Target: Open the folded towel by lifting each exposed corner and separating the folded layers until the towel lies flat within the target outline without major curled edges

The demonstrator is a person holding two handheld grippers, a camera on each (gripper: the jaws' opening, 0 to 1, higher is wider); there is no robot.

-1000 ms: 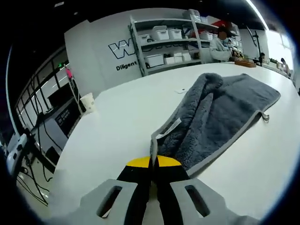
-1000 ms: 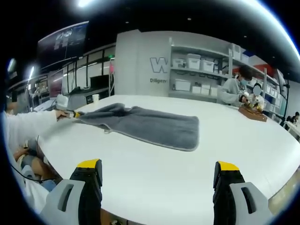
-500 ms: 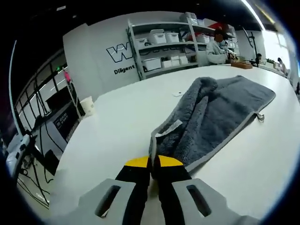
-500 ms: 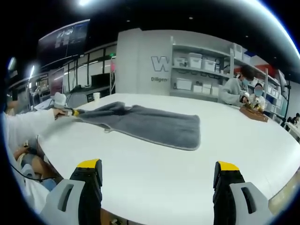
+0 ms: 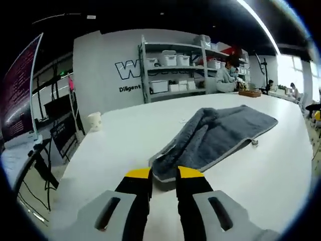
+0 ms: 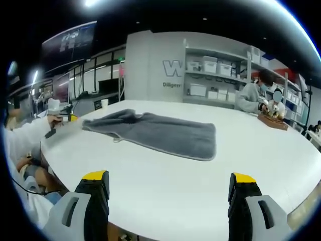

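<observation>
While one grey towel (image 5: 215, 135) lies folded | left claw (image 5: 163, 174) slightly parted, empty | right claw (image 6: 168, 181) wide, empty.

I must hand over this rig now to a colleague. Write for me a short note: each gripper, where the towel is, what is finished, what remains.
Left gripper: jaws slightly apart, holding nothing, just short of the towel's near corner.
Right gripper: jaws wide open, empty, above the table edge and well away from the towel.
Towel: grey, on the white table, folded lengthwise, with its upper layer bunched into a ridge along one side.
Done: nothing clearly finished; the layers are not separated.
Left: grip an exposed corner, lift, peel the layers apart, spread flat, smooth the edges. I cannot make out a target outline on the table.
</observation>
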